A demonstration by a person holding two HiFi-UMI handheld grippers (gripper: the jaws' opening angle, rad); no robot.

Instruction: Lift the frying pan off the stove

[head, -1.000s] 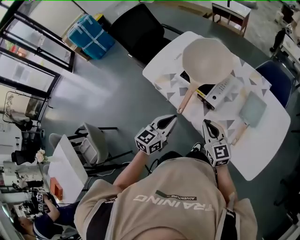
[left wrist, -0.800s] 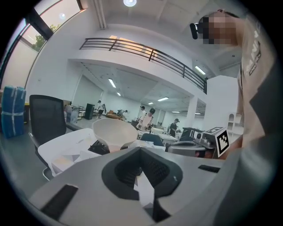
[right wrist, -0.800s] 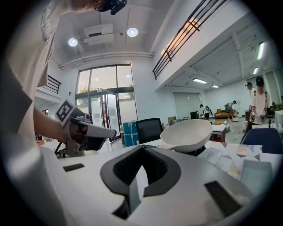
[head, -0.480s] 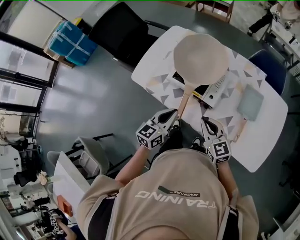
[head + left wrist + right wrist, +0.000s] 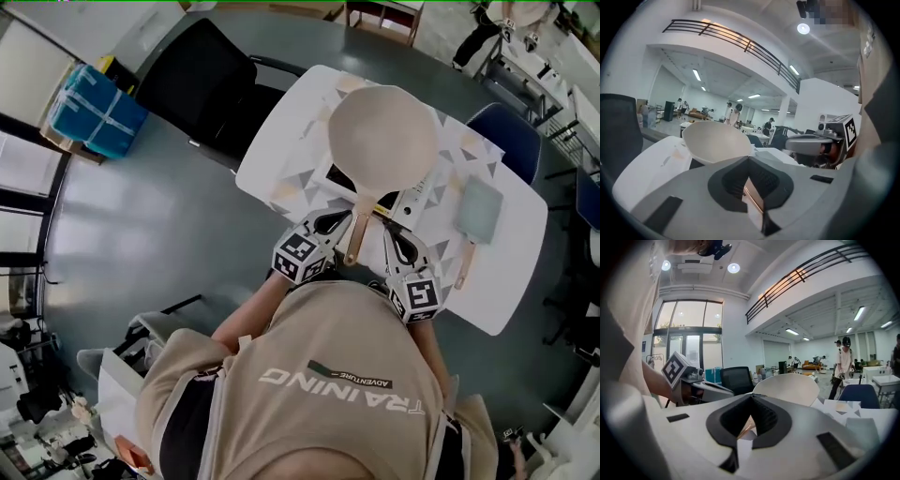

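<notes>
A cream frying pan [image 5: 382, 141] sits on a black and white portable stove [image 5: 419, 194] on the white table. Its wooden handle [image 5: 357, 234] points toward me. My left gripper [image 5: 343, 220] lies just left of the handle and my right gripper [image 5: 387, 231] just right of it, neither touching it. Both are shut with nothing between the jaws. In the left gripper view the left gripper [image 5: 749, 158] points at the pan bowl [image 5: 715, 145]. The right gripper [image 5: 751, 396] faces the pan [image 5: 787, 387] from the other side.
A pale green square tool with a wooden handle [image 5: 478, 211] lies on the table [image 5: 281, 159], right of the stove. A black chair [image 5: 202, 89] stands at the table's far left, a blue chair [image 5: 502, 136] at its far right. Blue boxes [image 5: 94, 112] sit on the floor.
I have moved closer to the table. Both grippers came forward from short of the handle's end to either side of the handle. The pan has not moved.
</notes>
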